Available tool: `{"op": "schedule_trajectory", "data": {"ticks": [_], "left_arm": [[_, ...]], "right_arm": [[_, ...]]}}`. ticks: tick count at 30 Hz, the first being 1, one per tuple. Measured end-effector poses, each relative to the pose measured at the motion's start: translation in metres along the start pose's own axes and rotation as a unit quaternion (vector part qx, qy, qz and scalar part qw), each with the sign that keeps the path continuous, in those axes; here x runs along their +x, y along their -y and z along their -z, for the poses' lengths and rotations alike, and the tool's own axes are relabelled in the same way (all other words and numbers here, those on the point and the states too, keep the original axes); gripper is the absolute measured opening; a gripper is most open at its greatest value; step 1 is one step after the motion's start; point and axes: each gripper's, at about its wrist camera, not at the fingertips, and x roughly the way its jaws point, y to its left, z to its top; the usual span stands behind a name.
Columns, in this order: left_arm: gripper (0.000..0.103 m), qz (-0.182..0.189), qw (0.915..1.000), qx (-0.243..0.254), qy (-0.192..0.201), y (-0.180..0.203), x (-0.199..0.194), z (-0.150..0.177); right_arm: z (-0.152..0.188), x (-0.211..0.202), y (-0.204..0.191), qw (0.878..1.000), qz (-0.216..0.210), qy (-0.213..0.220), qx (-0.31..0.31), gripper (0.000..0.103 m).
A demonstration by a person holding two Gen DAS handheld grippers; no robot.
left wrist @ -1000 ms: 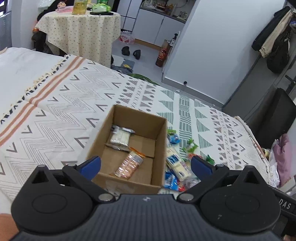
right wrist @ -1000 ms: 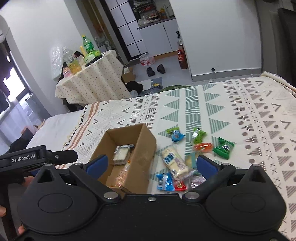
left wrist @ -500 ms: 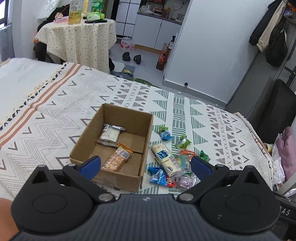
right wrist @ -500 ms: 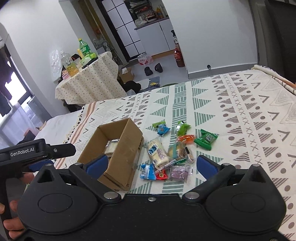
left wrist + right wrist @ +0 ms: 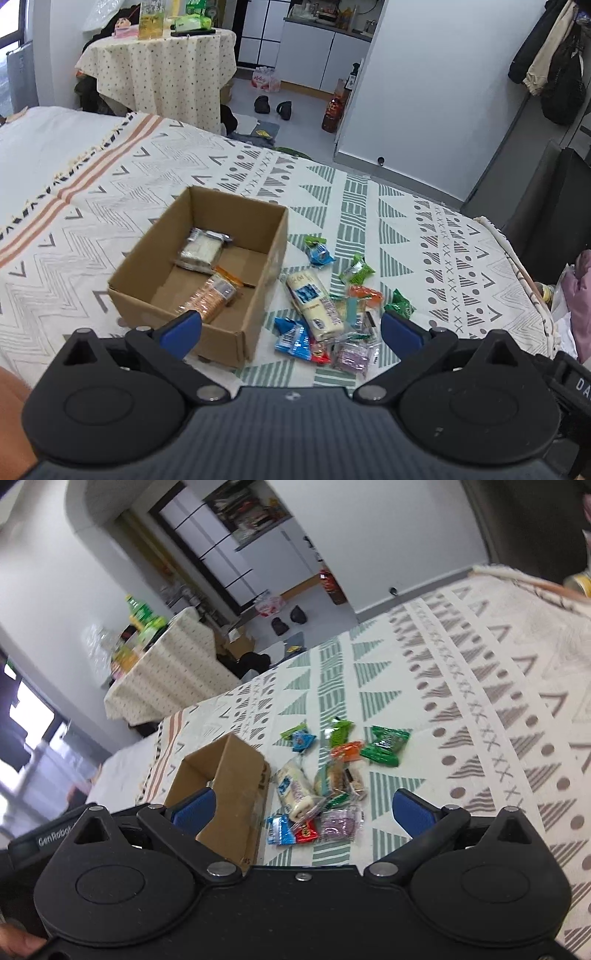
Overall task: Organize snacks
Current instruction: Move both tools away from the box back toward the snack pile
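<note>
An open cardboard box [image 5: 155, 254] [image 5: 240, 775] rests on the patterned bedspread. Inside lie a pale wrapped snack [image 5: 201, 251] and an orange cracker pack [image 5: 210, 297]. To the box's right lies a loose pile of snacks: a long white pack [image 5: 314, 304] [image 5: 295, 794], blue packs [image 5: 293, 338], green packs [image 5: 399, 304] [image 5: 384, 746], an orange one [image 5: 365, 293] and a purple one [image 5: 351, 356] [image 5: 338, 823]. My left gripper [image 5: 291, 332] hangs open above the near side of box and pile, holding nothing. My right gripper [image 5: 303, 808] is open too, tilted, near the pile.
The bedspread [image 5: 424, 240] runs far to the left and right. Beyond the bed stand a cloth-covered table [image 5: 162, 70] with bottles, shoes on the floor [image 5: 273, 105], and a white wall [image 5: 424, 92]. Coats [image 5: 554, 62] hang at the right.
Both grippers have pulled back and up from the box, so box and snack pile look smaller and more of the pile shows. The right view has tilted.
</note>
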Motion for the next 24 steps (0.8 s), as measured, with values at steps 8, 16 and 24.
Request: {"op": "schedule_trajectory", "data": {"ticks": [8,16,24], "left_arm": [[0.100,0.003,1.0000,0.004,0.004,0.019,0.020,0.008],[0.077,0.020,0.9997,0.008,-0.012,0.032,0.049,0.015],[0.060,0.026,0.9989,-0.012,-0.037,0.035,0.082,0.015]], "right_arm": [[-0.001,0.012,0.022,0.998,-0.010,-0.012,0.054,0.097],[0.001,0.027,0.032,0.996,-0.009,-0.032,0.077,0.076],[0.004,0.051,0.046,0.993,-0.004,-0.060,0.106,0.055]]}}
